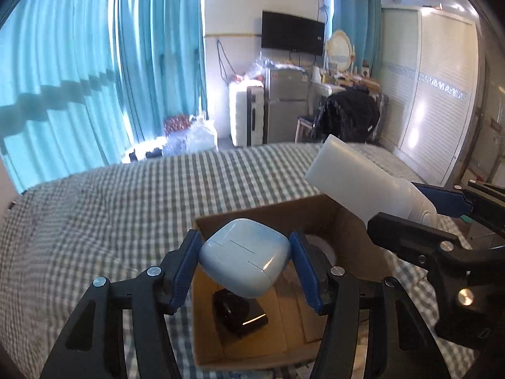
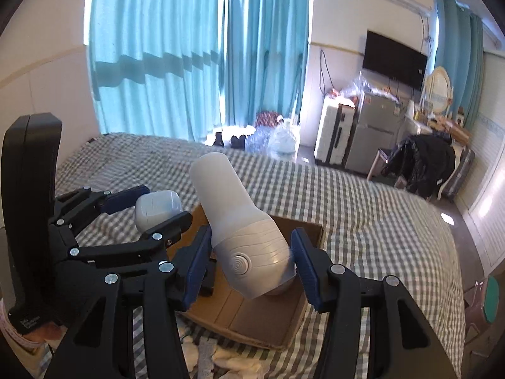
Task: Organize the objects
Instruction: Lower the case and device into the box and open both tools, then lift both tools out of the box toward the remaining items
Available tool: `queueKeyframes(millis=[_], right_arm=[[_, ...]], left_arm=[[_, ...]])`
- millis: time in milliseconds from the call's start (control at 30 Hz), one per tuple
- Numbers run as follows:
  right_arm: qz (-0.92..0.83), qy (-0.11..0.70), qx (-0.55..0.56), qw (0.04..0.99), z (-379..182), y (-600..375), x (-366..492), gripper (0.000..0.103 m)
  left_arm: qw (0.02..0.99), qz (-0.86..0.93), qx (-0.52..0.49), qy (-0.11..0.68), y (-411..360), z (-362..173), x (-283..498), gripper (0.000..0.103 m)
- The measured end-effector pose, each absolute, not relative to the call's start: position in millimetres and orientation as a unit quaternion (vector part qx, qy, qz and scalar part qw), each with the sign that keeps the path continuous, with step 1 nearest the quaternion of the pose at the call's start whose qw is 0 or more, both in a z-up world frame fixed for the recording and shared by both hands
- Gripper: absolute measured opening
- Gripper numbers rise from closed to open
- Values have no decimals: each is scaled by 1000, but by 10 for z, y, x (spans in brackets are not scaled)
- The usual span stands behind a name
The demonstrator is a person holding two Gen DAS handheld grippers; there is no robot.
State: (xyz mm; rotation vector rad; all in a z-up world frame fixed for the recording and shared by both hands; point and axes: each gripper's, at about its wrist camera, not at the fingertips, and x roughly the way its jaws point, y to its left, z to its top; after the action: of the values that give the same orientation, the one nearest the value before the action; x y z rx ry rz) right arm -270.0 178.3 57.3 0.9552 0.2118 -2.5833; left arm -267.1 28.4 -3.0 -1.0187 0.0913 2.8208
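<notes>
My left gripper [image 1: 245, 254] is shut on a pale blue earbud case [image 1: 244, 257] and holds it above an open cardboard box [image 1: 252, 213] on the bed. My right gripper [image 2: 251, 262] is shut on a white bottle-shaped device [image 2: 240, 224], tilted, also above the box [image 2: 311, 225]. The device shows in the left wrist view [image 1: 356, 178] at the right, and the case in the right wrist view [image 2: 157, 210] at the left. A black object [image 1: 240, 314] lies inside the box.
The box sits on a bed with a grey-and-white checked sheet [image 1: 110, 214]. White cloth [image 2: 233, 363] lies at the near bed edge. Beyond the bed are teal curtains [image 1: 79, 63], a fridge [image 1: 285, 104], a suitcase [image 1: 246, 113] and a chair with dark clothes [image 1: 347, 113].
</notes>
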Motion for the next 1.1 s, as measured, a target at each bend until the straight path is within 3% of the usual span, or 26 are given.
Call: queueKeyframes(millis=[200,367,433,467,500,533,700,1100], right_arm=[[-893,57,407,185,-38,1855,-3127,52],[-887,48,423,179,-286,1941,-3213,53],[-890,36,418,180,-284,1989,-3176,55],[-893,32,413,176,-265,2034,-3153,65],[-898,26,404,174,-215,2078,-3111,73],[-901,20,397,174,-147,2085,-3112,75],[-918,-8,358,173,342,2269,-2770,88],[-956,29,250,152,1615,2493,-1328,97]], left_arm=[[82,919,-385,38,308,-591,-3060,59],[99,906,-412,-1,201,-820,-3159,61],[113,901,-418,-23,184,-846,-3139,69],[115,900,-419,-35,167,-828,-3126,79],[116,900,-418,-44,147,-788,-3085,84],[116,902,-412,-52,125,-728,-3043,87],[109,915,-388,-29,145,-242,-2704,87],[63,955,-286,41,7,1070,-1422,100]])
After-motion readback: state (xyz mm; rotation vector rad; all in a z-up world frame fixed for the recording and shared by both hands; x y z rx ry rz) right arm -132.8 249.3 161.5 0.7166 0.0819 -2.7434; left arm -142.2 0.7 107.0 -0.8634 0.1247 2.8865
